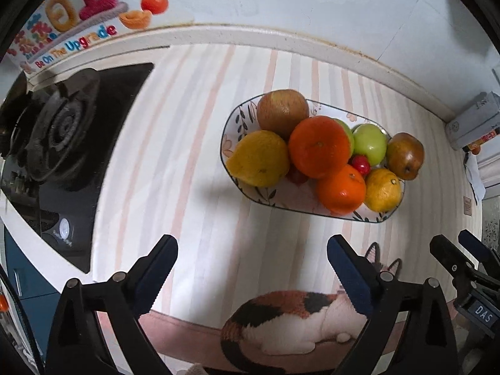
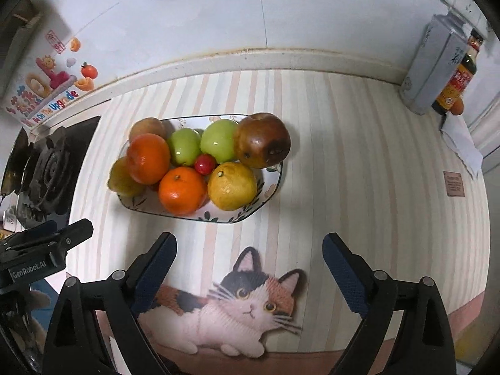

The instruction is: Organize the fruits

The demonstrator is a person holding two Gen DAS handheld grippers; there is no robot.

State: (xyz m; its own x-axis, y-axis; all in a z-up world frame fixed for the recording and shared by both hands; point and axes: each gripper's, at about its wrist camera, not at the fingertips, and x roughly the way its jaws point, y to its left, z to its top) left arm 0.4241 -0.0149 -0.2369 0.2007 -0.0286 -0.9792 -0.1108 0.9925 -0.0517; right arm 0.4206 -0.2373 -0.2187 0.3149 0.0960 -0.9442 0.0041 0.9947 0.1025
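A flowered oval plate point(image 1: 242, 118) point(image 2: 268, 192) on the striped mat holds several fruits: two oranges point(image 1: 318, 147) point(image 2: 182, 190), two lemons point(image 1: 259, 157) point(image 2: 231, 186), two green apples point(image 1: 370, 143) point(image 2: 218, 140), brownish apples point(image 1: 404, 156) point(image 2: 262, 140) and a small red fruit point(image 1: 361, 164) point(image 2: 204, 164). My left gripper point(image 1: 253, 245) is open and empty, hovering in front of the plate. My right gripper point(image 2: 250, 243) is open and empty, in front of the plate's right end. Each gripper shows at the edge of the other's view.
A black gas stove point(image 1: 62, 131) point(image 2: 40, 165) lies left of the mat. A carton point(image 2: 431, 65) and a sauce bottle point(image 2: 459, 78) stand at the back right corner by the wall. A cat picture point(image 2: 247, 306) is printed on the mat's near edge.
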